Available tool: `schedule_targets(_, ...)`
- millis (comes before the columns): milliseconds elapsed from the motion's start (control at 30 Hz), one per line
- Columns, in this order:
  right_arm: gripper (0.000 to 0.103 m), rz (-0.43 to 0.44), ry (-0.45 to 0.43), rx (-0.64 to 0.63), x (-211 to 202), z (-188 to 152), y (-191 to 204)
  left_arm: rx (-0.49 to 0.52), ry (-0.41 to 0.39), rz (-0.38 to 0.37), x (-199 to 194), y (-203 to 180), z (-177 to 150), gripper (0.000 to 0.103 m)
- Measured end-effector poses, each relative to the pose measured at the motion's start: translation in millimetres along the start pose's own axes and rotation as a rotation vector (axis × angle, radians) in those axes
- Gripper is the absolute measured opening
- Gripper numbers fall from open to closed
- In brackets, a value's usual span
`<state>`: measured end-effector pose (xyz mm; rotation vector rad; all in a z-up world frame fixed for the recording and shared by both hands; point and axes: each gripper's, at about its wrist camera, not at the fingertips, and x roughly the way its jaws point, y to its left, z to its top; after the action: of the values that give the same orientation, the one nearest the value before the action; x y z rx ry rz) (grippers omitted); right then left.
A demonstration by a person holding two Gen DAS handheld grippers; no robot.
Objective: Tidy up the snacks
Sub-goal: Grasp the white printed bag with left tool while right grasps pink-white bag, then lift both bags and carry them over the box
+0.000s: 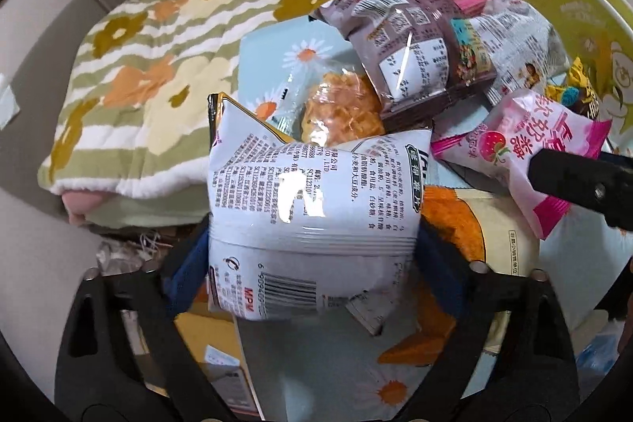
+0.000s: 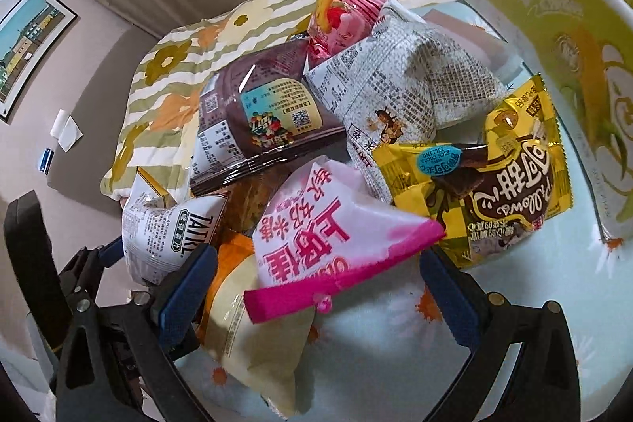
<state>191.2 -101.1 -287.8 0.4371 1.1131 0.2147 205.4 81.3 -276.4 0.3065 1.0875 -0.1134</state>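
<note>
Left wrist view: left fingers (image 1: 312,252) straddling a white chip bag (image 1: 312,208), blue pads touching both its sides, gripping it at the near edge of a snack heap on a daisy-print table (image 1: 376,386). Right wrist view: right fingers (image 2: 320,287) spread wide around a pink-and-white strawberry snack bag (image 2: 328,244), pads not touching. Behind: brown pouch (image 2: 261,129), newsprint-patterned bag (image 2: 399,86), yellow chocolate packet (image 2: 494,176). Far right: large yellow-green box (image 2: 554,26), contents hidden.
</note>
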Motion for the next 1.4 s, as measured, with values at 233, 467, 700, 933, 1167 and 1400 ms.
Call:
schedule_targets(233,0.095,0.012,0.016,-0.007,6.4,6.3,1.2,0.007,0.002,-0.022,-4.7,4.3,0.9,0.072)
schedule_targets(467,0.089,0.012,0.030,-0.018,13.7,12.8,7.1,-0.035,-0.020,-0.054,-21.6,13.9,-0.9,0.071)
schedule_targets(700,0.077,-0.022,0.054,-0.054,28.2,16.2,14.9,-0.061,-0.035,-0.054,-33.3,17.5,-0.9,0.071)
schedule_targets(933,0.050,-0.037,0.069,-0.099,30.2,12.9,19.1,-0.096,-0.050,-0.051,-44.1,24.5,-3.4,0.071)
schedule_targets(1167,0.042,-0.020,0.041,-0.106,11.8,9.8,19.6,-0.125,-0.085,-0.051,-62.0,30.4,-4.3,0.071)
schedule_targets(1400,0.041,0.003,-0.009,-0.137,-22.6,4.3,33.3,-0.142,-0.148,-0.062,-90.5,33.9,0.5,0.071)
